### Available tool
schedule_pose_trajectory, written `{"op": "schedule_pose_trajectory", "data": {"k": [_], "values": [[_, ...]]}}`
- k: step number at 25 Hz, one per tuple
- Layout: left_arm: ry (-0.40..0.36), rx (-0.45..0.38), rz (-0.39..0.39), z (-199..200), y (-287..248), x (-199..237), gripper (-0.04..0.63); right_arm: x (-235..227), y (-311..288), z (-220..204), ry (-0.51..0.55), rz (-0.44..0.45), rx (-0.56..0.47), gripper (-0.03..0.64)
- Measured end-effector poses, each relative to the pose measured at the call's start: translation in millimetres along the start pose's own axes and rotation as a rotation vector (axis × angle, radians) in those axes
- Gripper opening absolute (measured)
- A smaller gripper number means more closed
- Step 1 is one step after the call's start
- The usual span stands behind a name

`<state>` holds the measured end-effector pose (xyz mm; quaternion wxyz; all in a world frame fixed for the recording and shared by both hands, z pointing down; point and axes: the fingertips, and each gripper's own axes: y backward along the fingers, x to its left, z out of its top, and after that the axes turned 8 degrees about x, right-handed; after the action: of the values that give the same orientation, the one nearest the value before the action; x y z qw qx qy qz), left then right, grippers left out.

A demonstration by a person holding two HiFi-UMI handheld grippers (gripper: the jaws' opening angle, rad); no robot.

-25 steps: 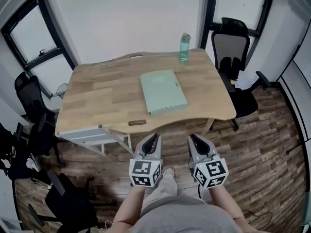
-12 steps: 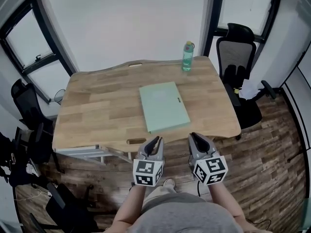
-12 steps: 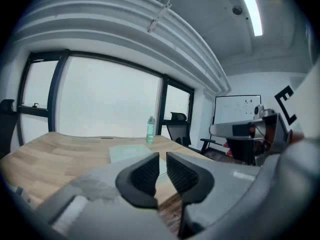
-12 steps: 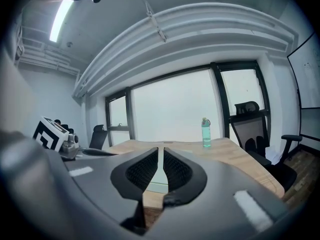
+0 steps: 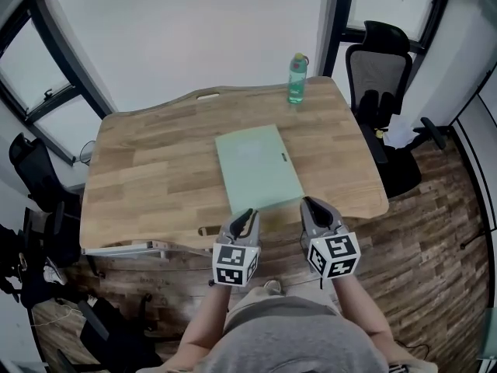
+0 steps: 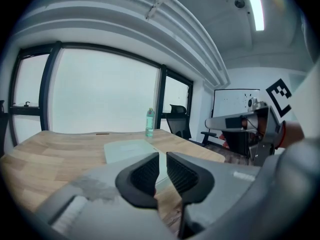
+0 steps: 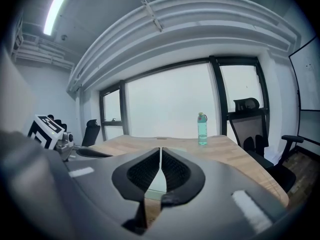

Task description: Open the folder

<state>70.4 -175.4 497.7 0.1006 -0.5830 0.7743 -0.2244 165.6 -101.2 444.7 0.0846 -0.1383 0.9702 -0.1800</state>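
Note:
A pale green folder (image 5: 256,168) lies flat and closed on the wooden table (image 5: 155,169), its near edge close to the table's front edge. My left gripper (image 5: 250,212) hovers at that front edge, just left of the folder's near corner, jaws shut on nothing. My right gripper (image 5: 308,203) is level with it at the folder's near right corner, also shut and empty. In the left gripper view the folder (image 6: 127,150) stretches ahead of the left gripper (image 6: 162,156). The right gripper (image 7: 160,151) points along the tabletop.
A green water bottle (image 5: 296,78) stands at the table's far right edge. A black office chair (image 5: 384,76) is at the right, other chairs at the left. A slot handle (image 5: 206,230) is cut into the table's front edge.
Both grippers have moved forward from over the floor to the table's front edge, and now sit at the folder's near end. The folder has not moved.

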Motion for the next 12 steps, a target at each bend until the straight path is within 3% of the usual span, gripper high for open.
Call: {"op": "schedule_pose_trajectory", "data": {"k": [12], "values": [[-0.043, 0.16, 0.035, -38, -51, 20, 0.15, -56, -82, -18, 0.07, 0.054, 0.124, 0.0]]}}
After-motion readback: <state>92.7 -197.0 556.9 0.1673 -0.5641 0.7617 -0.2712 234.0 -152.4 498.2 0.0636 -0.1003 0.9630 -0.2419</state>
